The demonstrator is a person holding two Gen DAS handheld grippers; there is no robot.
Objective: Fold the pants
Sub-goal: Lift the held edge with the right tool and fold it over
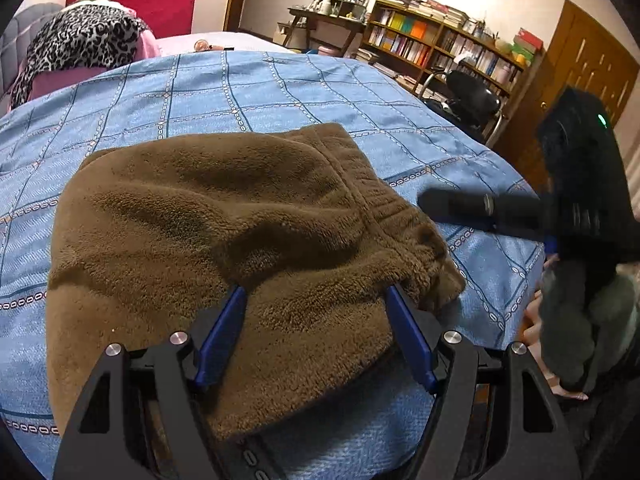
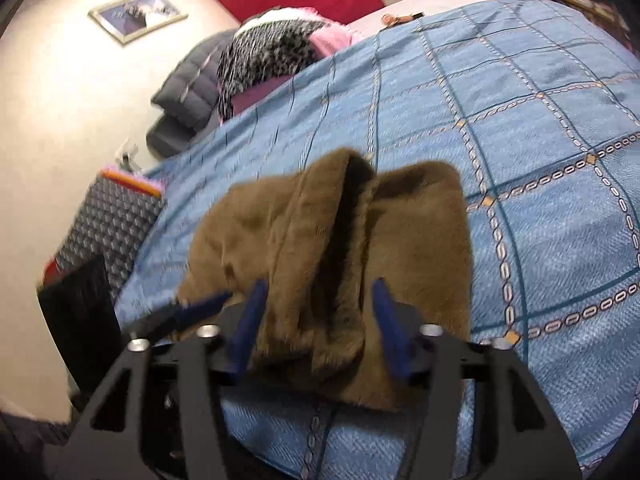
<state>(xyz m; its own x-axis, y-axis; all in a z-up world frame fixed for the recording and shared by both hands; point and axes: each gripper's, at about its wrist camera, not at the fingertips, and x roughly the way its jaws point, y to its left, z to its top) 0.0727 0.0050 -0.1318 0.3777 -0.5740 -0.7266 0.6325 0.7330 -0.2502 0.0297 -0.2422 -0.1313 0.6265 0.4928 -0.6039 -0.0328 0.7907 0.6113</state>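
Lying folded into a compact brown bundle on the blue bedspread (image 1: 200, 92), the pants (image 1: 224, 220) look nearly done, only tidying left, with left gripper (image 1: 316, 332) and right gripper (image 2: 318, 320) both spread and released; only the left view shows the waistband (image 1: 384, 200).

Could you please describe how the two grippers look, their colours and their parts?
Both look the same. The left gripper has a black angular frame with cut-out openings, round silver bolt heads, and two flat blue fingers. The right gripper shows the same black frame, silver bolts and blue fingers. No cables or markings are visible.
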